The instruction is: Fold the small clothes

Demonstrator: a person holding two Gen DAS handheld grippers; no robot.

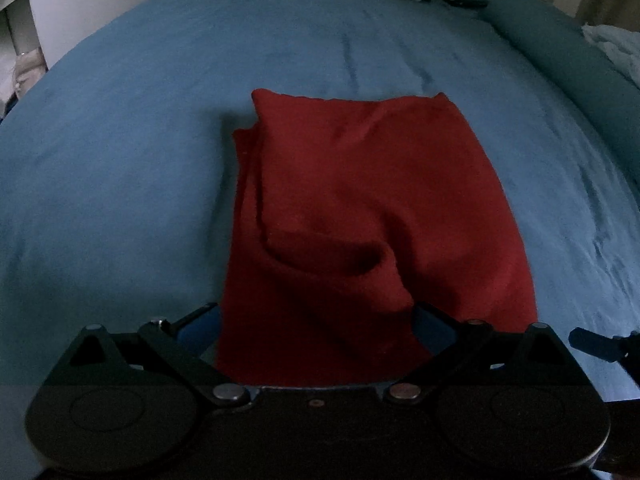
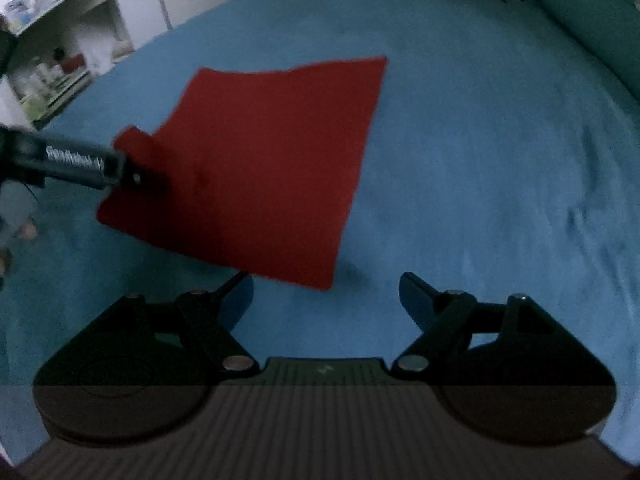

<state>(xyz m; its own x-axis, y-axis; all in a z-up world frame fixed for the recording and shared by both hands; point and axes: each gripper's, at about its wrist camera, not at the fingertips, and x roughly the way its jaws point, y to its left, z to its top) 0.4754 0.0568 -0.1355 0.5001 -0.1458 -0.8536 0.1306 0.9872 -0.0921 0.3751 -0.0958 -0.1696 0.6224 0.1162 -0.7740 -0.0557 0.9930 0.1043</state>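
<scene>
A: While the left gripper (image 1: 316, 320) pinches the near edge of the red cloth (image 1: 360, 200) on the blue bed (image 1: 120, 160), what's the right gripper (image 2: 326, 292) doing?
B: Spread wide, empty. Risk: the one-sided hold drags the fold crooked.

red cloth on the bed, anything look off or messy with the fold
Yes. The folded red fleece cloth on the blue bedspread is uneven: its left edge layers are misaligned, and the near end bunches up where the left gripper pinches it.
</scene>
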